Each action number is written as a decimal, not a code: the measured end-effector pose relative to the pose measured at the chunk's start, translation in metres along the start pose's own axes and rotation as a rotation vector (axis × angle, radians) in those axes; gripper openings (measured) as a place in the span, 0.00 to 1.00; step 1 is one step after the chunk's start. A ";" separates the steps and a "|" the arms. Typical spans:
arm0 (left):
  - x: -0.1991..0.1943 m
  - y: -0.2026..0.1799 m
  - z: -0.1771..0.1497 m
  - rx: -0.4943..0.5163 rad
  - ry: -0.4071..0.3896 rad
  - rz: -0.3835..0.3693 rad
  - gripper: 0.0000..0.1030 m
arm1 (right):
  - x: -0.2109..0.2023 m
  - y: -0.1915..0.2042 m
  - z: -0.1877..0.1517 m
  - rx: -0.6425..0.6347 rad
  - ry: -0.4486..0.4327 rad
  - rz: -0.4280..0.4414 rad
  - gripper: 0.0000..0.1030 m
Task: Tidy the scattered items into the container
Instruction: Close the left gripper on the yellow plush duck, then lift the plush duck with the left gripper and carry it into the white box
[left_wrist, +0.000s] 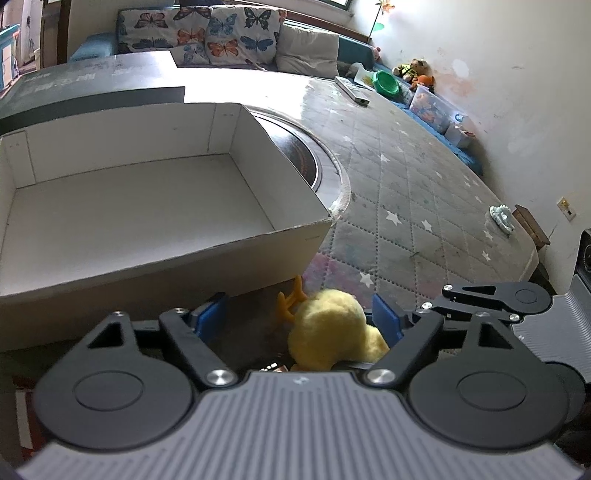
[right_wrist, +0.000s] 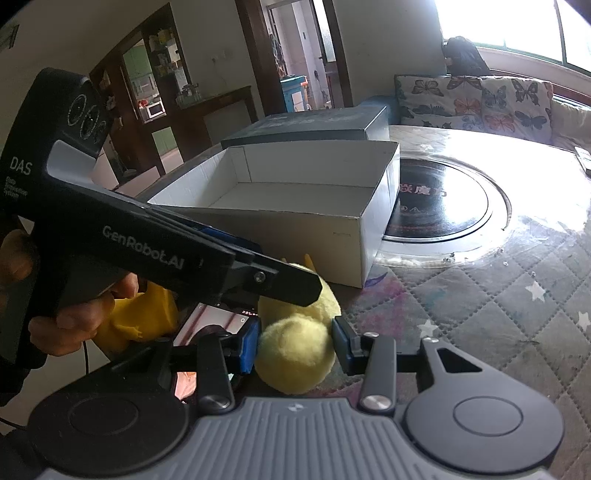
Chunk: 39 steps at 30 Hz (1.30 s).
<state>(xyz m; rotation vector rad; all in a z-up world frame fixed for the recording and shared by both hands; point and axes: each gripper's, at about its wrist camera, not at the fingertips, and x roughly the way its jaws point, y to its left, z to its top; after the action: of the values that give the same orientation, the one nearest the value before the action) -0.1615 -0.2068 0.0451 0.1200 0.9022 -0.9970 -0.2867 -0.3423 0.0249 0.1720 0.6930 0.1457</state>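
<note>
From the left wrist, your left tool (left_wrist: 299, 317) is sitting with its blue pads (left_wrist: 384, 314) apart around the duck (left_wrist: 332, 332); the far pad is lying against the plush while the near one is standing clear, so nothing is clamped there yet. The duck is lying on the desk (left_wrist: 406, 184) just in front of the box (left_wrist: 147, 206), feet toward its near wall. If you are closing from here, you are risking a one-sided squeeze that rolls the soft body out sideways.

From the right wrist, your right tool (right_wrist: 295, 343) is gripping the duck's (right_wrist: 295, 354) round head, both pads pressing in. The left tool's arm (right_wrist: 184, 251) is crossing just above the same toy. With two tools on one plush, you are likely stretching it or knocking fingers together if both are lifting in different directions. The box (right_wrist: 295, 184) is standing open and empty just beyond; a low lift is risking catching its near wall and shoving it across the desk (right_wrist: 480, 295).
</note>
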 end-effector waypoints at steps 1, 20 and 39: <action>0.002 -0.001 0.000 0.001 0.005 -0.002 0.79 | 0.000 -0.001 0.000 0.002 0.000 0.001 0.41; 0.013 -0.003 -0.004 0.013 0.042 -0.078 0.56 | -0.002 -0.003 -0.001 0.005 0.001 -0.002 0.41; -0.055 -0.004 0.019 0.011 -0.129 -0.055 0.54 | -0.024 0.025 0.032 -0.113 -0.093 -0.012 0.37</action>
<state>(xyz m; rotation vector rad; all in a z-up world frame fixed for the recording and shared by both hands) -0.1659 -0.1809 0.0976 0.0393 0.7857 -1.0492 -0.2865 -0.3262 0.0688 0.0663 0.5911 0.1641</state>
